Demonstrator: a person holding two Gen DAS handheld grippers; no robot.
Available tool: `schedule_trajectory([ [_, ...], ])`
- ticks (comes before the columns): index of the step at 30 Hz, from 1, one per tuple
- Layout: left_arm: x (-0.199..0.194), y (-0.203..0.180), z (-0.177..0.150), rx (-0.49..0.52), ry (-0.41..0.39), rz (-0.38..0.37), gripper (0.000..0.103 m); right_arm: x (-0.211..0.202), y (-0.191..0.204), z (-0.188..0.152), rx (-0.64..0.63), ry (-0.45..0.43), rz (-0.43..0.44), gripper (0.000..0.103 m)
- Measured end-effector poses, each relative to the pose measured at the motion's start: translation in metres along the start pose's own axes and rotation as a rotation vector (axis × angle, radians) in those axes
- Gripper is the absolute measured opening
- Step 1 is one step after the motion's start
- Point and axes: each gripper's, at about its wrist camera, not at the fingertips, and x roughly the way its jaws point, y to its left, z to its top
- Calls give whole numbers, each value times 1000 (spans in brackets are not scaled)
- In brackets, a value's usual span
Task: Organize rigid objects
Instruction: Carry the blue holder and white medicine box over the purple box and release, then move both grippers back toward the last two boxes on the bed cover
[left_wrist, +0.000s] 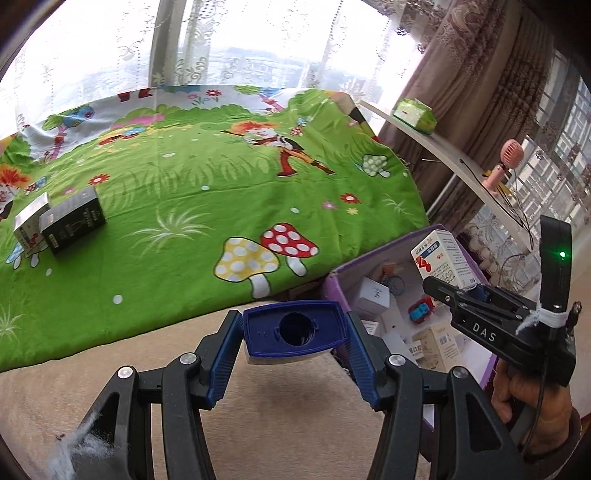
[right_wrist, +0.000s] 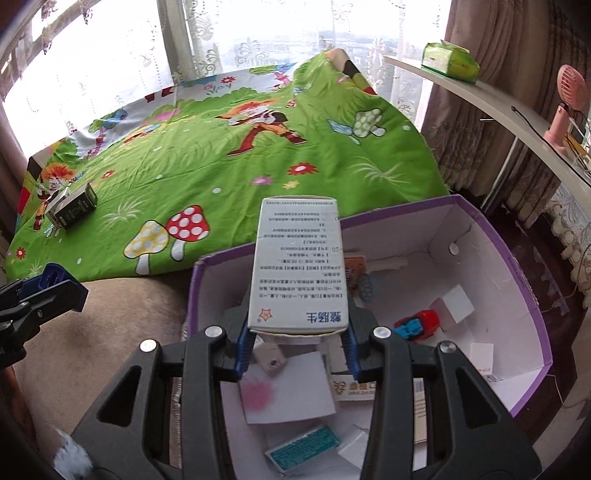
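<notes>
My left gripper (left_wrist: 293, 334) is shut on a blue-capped box-shaped object (left_wrist: 293, 328), held above the beige cushion just left of the purple box (left_wrist: 334, 291). My right gripper (right_wrist: 297, 336) is shut on a white medicine carton (right_wrist: 299, 266) and holds it over the open purple box (right_wrist: 524, 295). The carton also shows in the left wrist view (left_wrist: 441, 260). The purple box holds several small cartons and a red and blue toy car (right_wrist: 419, 325). A black box (left_wrist: 74, 225) and a white box (left_wrist: 31, 219) stand on the green cartoon cloth (left_wrist: 207, 192).
A curved white shelf (right_wrist: 498, 107) at the right carries a green tissue pack (right_wrist: 448, 61) and a pink fan (right_wrist: 570, 92). Curtains and a window lie behind the cloth. The beige cushion (left_wrist: 277, 406) lies in front.
</notes>
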Motion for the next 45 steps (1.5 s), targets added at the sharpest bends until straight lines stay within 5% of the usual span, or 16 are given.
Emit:
schedule_trajectory([
  [14, 16, -91, -19, 261, 97, -241, 56, -5, -60, -10, 38, 25, -84, 46],
  [22, 15, -91, -18, 247, 103, -326, 69, -16, -60, -4, 35, -17, -88, 78],
  [28, 5, -85, -13, 237, 45, -283, 77, -30, -52, 2, 18, -102, -92, 95],
  [32, -1, -74, -9, 197, -10, -205, 78, -38, -40, 8, -4, -152, -155, 96],
  [36, -12, -48, -4, 108, -77, -203, 79, -47, -26, 13, -25, -197, -190, 99],
  [41, -34, -16, 4, 101, -181, -43, 79, -60, 0, 16, -76, -276, -227, 101],
  [45, -43, 19, 6, 67, -196, 21, 79, -67, 16, 14, -93, -342, -117, 101],
])
